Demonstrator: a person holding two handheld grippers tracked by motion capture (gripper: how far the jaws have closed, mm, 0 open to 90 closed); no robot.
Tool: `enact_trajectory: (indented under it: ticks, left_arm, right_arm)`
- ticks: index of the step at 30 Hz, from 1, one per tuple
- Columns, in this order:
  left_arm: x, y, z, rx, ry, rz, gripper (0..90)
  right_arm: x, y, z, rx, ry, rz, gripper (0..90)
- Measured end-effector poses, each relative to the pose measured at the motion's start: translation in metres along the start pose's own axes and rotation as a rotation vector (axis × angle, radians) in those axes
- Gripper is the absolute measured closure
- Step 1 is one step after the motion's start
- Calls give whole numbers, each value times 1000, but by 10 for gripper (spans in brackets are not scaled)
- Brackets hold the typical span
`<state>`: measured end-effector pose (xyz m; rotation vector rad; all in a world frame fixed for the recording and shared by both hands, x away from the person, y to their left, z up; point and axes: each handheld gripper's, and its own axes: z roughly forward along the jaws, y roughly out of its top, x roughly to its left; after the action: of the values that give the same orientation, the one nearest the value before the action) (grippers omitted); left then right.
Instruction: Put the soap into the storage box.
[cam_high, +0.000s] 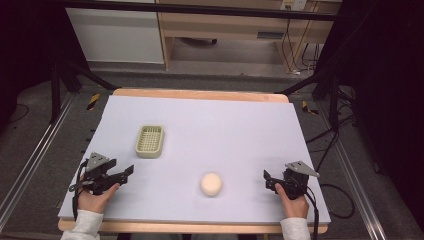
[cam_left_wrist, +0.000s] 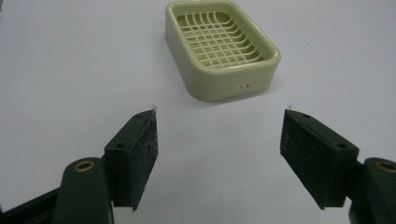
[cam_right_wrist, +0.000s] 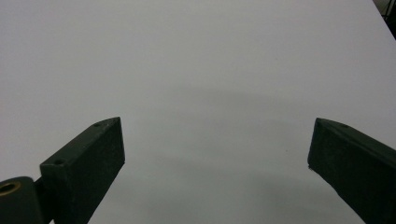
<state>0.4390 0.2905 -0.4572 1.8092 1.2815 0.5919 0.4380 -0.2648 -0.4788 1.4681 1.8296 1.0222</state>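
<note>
left gripper (cam_high: 127, 172) – jaws wide apart, empty, soap dish (cam_high: 150, 141) ahead | right gripper (cam_high: 267, 180) – jaws wide apart, empty | round cream soap (cam_high: 211, 184) lies between them on table (cam_high: 225, 125)

Two things interrupt the pale table (cam_high: 210, 125): a cream soap dish (cam_high: 150, 141) left of centre, and a round cream soap (cam_high: 211, 184) nearer the person, right of the dish and well apart from it. Bare surface surrounds the dish on every side, with a wide gap between dish and soap.
</note>
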Motion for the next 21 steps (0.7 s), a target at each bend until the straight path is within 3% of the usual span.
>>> enact_trajectory:
  ticks: [21]
  left_arm:
    - [-19, 5, 2, 0, -39, 52, 277]
  right_arm:
    - [2, 0, 1, 3, -6, -9, 44]
